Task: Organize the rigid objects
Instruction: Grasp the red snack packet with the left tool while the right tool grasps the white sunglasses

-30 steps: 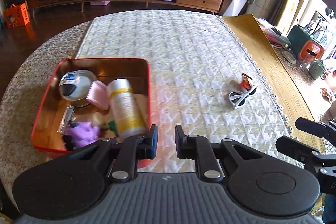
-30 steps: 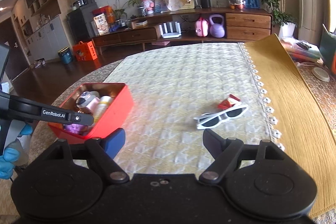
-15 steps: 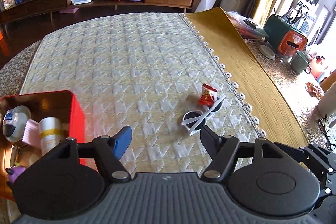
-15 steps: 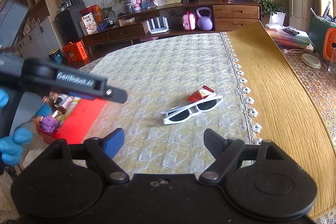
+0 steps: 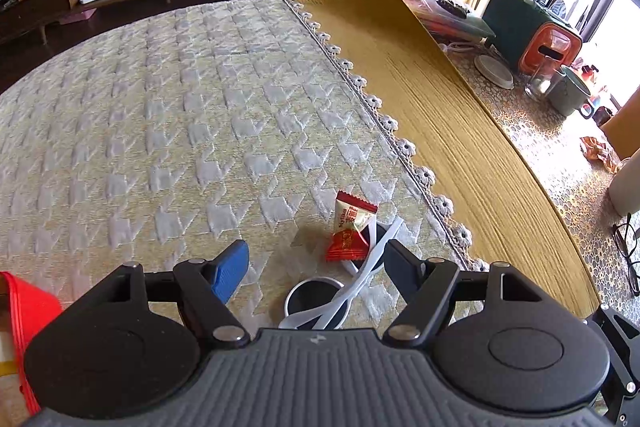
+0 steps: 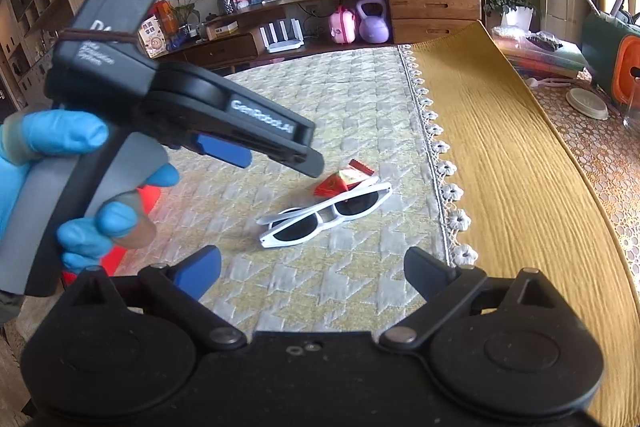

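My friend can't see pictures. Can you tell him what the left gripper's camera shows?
The open left gripper hangs just above white sunglasses and a red candy wrapper lying on a patterned tablecloth. Nothing is gripped. A red box peeks in at the left edge.

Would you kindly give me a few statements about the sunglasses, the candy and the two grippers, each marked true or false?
1. The white sunglasses lie folded on the patterned cloth. True.
2. The left gripper is shut on the sunglasses. False: its jaws stand open above them.
3. The red candy wrapper lies against the sunglasses. True.
4. The right gripper holds the candy. False: it is open and empty.
5. The sunglasses lie on the plain mustard cloth. False: on the patterned one.
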`<state>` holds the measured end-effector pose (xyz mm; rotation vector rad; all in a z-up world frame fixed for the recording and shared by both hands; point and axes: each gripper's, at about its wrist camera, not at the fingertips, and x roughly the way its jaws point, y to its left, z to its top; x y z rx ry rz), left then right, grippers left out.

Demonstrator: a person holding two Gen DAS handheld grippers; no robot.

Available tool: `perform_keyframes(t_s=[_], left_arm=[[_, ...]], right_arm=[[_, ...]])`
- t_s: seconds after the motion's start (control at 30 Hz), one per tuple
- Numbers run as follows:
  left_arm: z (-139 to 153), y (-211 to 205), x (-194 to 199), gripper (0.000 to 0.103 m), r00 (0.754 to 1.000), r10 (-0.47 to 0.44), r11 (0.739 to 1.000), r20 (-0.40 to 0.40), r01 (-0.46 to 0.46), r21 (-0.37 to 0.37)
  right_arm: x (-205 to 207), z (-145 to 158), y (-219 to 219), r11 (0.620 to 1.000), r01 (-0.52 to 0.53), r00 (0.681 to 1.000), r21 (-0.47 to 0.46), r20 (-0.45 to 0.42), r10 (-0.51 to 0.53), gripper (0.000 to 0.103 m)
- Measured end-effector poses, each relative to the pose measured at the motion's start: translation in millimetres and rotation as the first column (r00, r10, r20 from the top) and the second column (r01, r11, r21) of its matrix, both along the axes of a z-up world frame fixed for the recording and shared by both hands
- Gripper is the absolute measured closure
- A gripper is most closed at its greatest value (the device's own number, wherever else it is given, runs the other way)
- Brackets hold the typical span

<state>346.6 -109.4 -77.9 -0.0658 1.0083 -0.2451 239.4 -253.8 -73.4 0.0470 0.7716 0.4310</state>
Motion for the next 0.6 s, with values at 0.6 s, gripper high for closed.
perform_keyframes(t_s=[0.6], left_arm=[[-34.5, -14.6, 46.7, 0.03, 0.998, -0.05, 0.999, -0.04, 0.05, 0.009]], right_arm=[[52.4, -31.0, 14.2, 0.998, 0.038, 0.998, 0.041, -0.041, -0.037, 0.01]])
